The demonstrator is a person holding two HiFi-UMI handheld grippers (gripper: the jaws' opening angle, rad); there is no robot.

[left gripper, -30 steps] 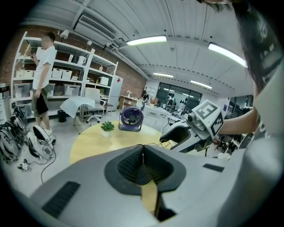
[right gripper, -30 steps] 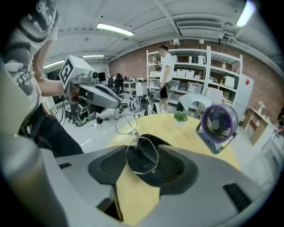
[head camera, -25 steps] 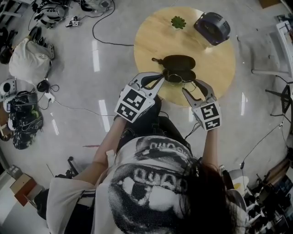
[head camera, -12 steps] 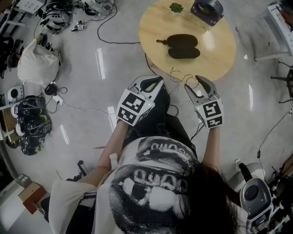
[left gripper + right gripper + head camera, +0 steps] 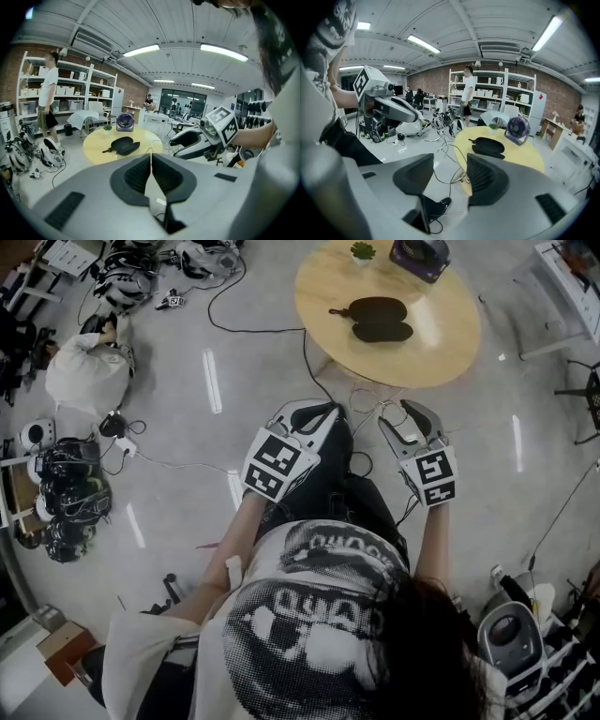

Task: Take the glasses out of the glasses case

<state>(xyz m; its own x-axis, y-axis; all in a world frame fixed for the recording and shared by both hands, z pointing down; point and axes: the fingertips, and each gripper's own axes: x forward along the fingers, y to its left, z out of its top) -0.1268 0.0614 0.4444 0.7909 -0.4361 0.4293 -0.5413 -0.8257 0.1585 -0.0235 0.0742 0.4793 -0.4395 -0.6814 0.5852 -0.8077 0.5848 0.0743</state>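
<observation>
The person is standing back from the round wooden counter (image 5: 427, 352), holding both grippers low in front of the body over the shiny grey floor (image 5: 187, 474). The left tongs (image 5: 330, 410) are pressing together, and the left gripper view shows their dark pads meeting on a thin wire part of the glasses (image 5: 159, 145), which are sticking up just past the tips. The right tongs (image 5: 398, 414) are standing wide apart. In the right gripper view the glasses' wire is hanging in the gap ahead of the pads, but whether it is touching either pad cannot be told. In the head view the glasses are spanning the space between the two grippers, well clear of the counter's edge and above the floor.

The black glasses case (image 5: 380, 320) is lying open on the counter, its two halves side by side and a short strap trailing to its left. A small purple fan (image 5: 420, 254) and a little green plant (image 5: 363, 252) are sitting at the counter's far side. Cables are trailing across the floor, and a white bag (image 5: 84, 376) is lying off to the left. Another person (image 5: 47, 101) is standing by the white shelves (image 5: 89, 91).
</observation>
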